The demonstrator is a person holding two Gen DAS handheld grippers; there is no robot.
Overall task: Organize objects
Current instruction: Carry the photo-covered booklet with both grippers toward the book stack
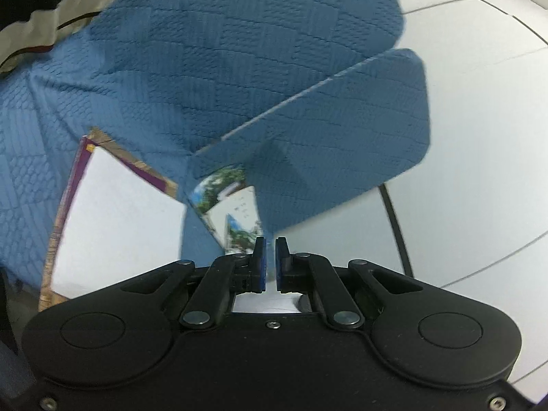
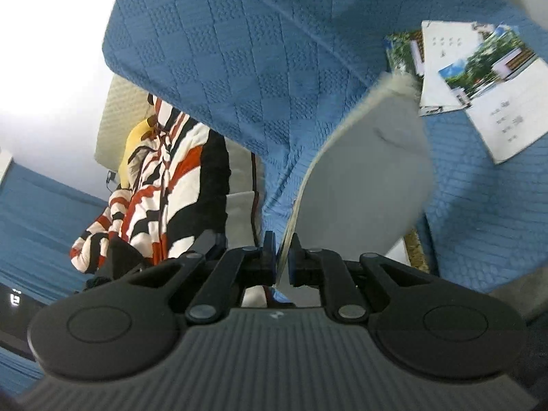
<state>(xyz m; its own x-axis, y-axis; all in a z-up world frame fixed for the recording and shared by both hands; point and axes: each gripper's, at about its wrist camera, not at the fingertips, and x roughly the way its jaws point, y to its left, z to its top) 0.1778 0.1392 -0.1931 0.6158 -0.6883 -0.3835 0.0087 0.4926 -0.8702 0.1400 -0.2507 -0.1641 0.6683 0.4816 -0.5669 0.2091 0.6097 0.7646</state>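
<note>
My right hand-held gripper (image 2: 281,251) is clamped on the edge of a grey book (image 2: 363,185), lifting it off the blue sofa cover (image 2: 239,51) to tidy it. Brochures (image 2: 479,78) lie at 1 o'clock. My left hand-held gripper (image 1: 270,257) is closed, empty.

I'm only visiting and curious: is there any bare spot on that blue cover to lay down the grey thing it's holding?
Bare blue quilt stretches between the striped garment and the held grey book. A smaller strip lies below the photo booklets. The corner around those booklets is crowded. Right gripper grips the book.
</note>
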